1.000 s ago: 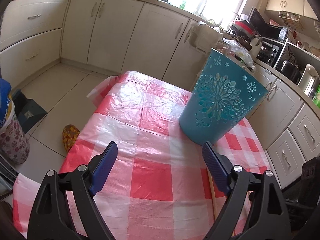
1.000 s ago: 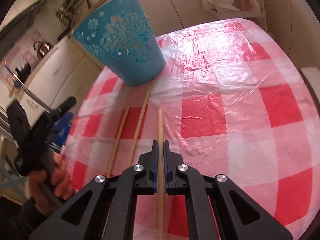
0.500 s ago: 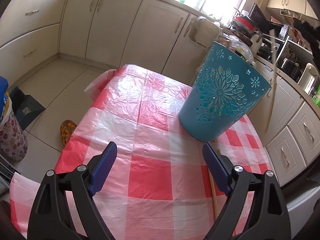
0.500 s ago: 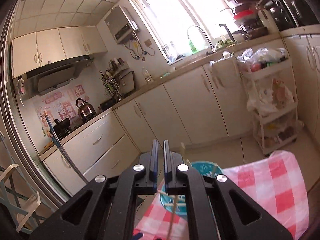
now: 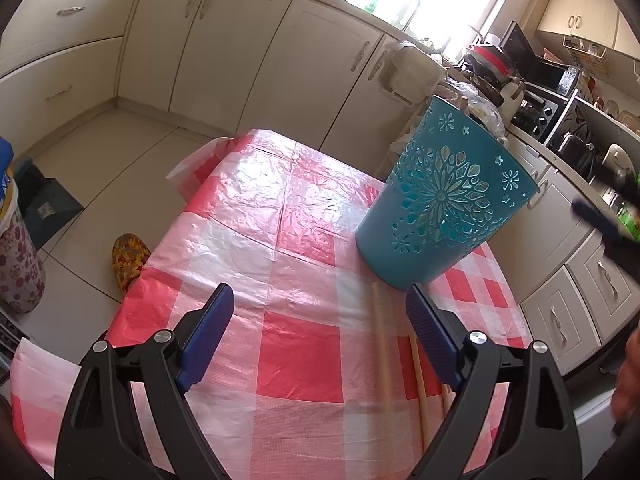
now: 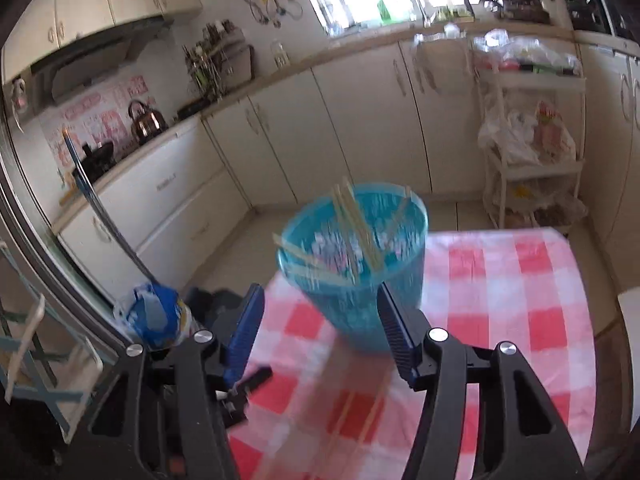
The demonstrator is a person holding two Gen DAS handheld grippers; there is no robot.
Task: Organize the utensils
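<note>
Sunlit kitchen cabinets behind, the right gripper (image 6: 320, 330), jaws just opened and empty, hangs over the teal bin (image 6: 356, 264) already holding several chopsticks (image 6: 356, 228), while the left gripper (image 5: 320, 320) gapes idle above two chopsticks left on the checked counter (image 5: 280, 208).

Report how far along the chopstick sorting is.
Done: several chopsticks stand in the blue holder. In hand: nothing. The right gripper has just been opening above the holder with nothing between its fingers, and the left gripper is open. Left: three chopsticks lie on the checked tablecloth.
</note>
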